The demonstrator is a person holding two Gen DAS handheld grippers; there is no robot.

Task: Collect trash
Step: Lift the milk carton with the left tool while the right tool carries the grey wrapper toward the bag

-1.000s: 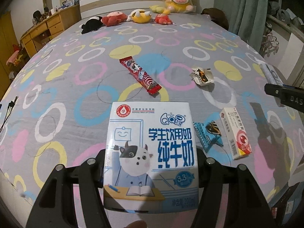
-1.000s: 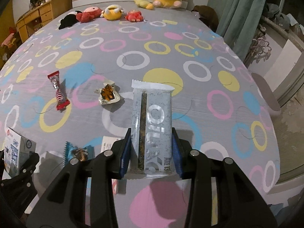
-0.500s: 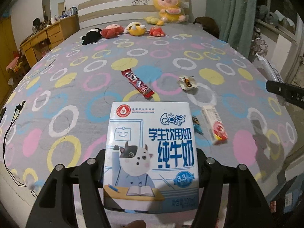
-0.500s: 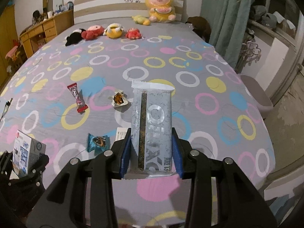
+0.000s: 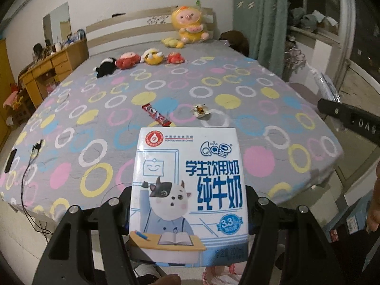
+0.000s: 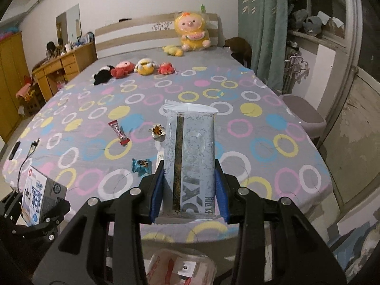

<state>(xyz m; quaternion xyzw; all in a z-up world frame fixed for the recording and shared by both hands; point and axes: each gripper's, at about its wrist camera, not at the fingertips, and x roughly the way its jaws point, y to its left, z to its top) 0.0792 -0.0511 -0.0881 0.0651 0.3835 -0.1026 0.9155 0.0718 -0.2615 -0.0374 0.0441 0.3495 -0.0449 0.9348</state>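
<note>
My left gripper is shut on a blue-and-white milk carton, held off the foot of the bed. My right gripper is shut on a grey snack wrapper, also held beyond the bed's foot edge. On the bed lie a red candy bar wrapper, a crumpled small wrapper, and a blue candy wrapper with a white box partly hidden behind the grey wrapper. The carton and left gripper show at lower left in the right wrist view.
A clear plastic bag sits on the floor below the grippers. Plush toys line the far bed. A phone with cable lies at the bed's left edge. A grey stool stands right, a wooden dresser left.
Both grippers have pulled back and up from the bed with their items still held; the bed looks farther away and the floor and plastic bag now show below.
</note>
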